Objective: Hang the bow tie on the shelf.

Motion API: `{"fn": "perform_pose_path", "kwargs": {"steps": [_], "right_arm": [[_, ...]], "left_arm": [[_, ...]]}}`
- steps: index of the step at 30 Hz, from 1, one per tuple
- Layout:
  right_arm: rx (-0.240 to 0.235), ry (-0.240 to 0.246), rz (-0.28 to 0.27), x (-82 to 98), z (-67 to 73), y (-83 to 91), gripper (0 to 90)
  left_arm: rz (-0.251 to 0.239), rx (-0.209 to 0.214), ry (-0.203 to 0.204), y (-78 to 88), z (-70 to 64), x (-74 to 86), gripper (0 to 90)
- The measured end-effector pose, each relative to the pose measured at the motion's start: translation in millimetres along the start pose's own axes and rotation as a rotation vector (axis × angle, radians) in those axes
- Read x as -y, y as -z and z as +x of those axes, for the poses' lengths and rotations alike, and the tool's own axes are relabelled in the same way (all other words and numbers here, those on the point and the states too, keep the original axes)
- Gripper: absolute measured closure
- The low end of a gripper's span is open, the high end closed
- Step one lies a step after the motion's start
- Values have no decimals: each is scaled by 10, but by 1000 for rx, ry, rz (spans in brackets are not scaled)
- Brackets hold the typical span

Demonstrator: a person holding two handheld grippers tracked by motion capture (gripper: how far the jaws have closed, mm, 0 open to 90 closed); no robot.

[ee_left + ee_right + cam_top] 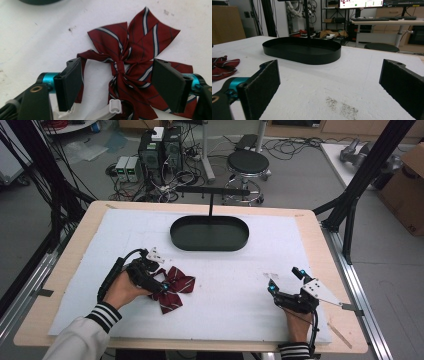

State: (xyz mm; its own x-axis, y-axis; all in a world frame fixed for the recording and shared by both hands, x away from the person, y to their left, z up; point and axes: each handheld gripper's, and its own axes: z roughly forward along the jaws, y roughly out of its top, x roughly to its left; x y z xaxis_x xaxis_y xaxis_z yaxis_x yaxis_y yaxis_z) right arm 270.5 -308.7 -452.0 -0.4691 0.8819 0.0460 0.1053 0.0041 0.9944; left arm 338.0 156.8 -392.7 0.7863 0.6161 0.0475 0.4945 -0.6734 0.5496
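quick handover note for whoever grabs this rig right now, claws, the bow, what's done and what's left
Left claw: open, jaws standing either side of the dark red striped fabric bow tie, not closed on it.
Right claw: open and empty, over the white foam mat at the right.
The bow tie lies flat on the mat, left of centre, its white strap clip toward the claw.
The black oval metal tray with an upright stand sits empty at the far middle.
Done: approach. Left: grip and lift the bow tie, probably to the tray.

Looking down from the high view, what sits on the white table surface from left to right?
Left hand-held gripper → striped red bow tie → black oval tray → right hand-held gripper.
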Motion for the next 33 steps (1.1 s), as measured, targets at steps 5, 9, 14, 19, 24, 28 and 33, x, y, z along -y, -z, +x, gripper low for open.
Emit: {"fn": "perform_pose_path", "kwargs": {"steps": [5,9,14,19,24,28,33], "right_arm": [[0,5,1,1,4,-1,22],[-1,7,-2,1,1,-3,23],[2,6,1,0,8,-3,22],[2,5,1,0,9,-3,22],[1,4,2,0,8,-2,22],[2,5,2,1,7,-3,23],[3,7,1,1,7,-3,23]], "left_arm": [[32,19,17,-62,2,-9,327],[45,22,22,-86,10,-11,350],[48,28,38,-150,29,-1,400],[62,31,42,-162,26,-13,439],[83,32,45,-190,25,-23,457],[99,37,38,-209,12,-41,501],[118,30,48,-216,11,-76,547]]}}
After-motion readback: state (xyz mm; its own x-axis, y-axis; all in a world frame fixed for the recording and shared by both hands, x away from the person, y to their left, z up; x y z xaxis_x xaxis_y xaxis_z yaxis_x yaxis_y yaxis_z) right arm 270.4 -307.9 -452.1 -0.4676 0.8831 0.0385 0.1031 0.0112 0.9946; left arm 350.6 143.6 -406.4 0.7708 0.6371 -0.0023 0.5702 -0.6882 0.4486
